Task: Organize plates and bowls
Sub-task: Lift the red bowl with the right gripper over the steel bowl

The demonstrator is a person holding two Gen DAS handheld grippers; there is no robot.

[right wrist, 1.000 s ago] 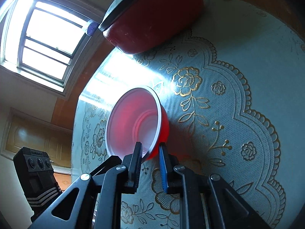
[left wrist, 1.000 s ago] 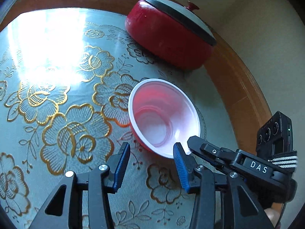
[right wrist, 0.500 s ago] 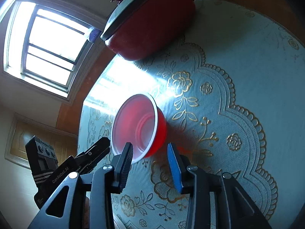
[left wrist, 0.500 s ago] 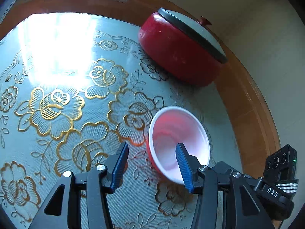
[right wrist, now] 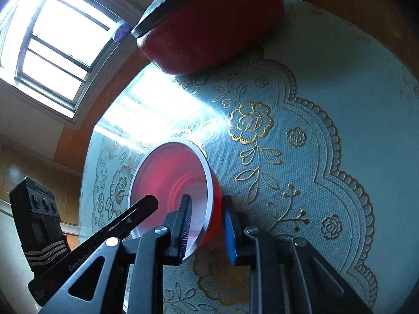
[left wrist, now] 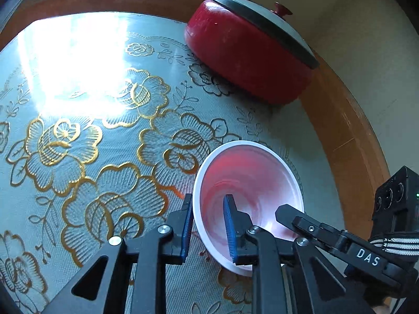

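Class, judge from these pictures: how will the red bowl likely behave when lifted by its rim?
The red bowl looks thin-walled, since light glows through it: probably light and slightly flexible. Its glossy inside may slip. Both tools hold opposite rim sides, so it likely lifts level.

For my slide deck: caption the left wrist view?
Left gripper closing over the red bowl's rim, right gripper opposite, red pot behind.

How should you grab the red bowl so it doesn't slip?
By its thin rim, coming down from above. The red bowl sits upright and open, too wide to span, so one finger goes inside and one outside the wall, as the left gripper and right gripper now straddle opposite sides.
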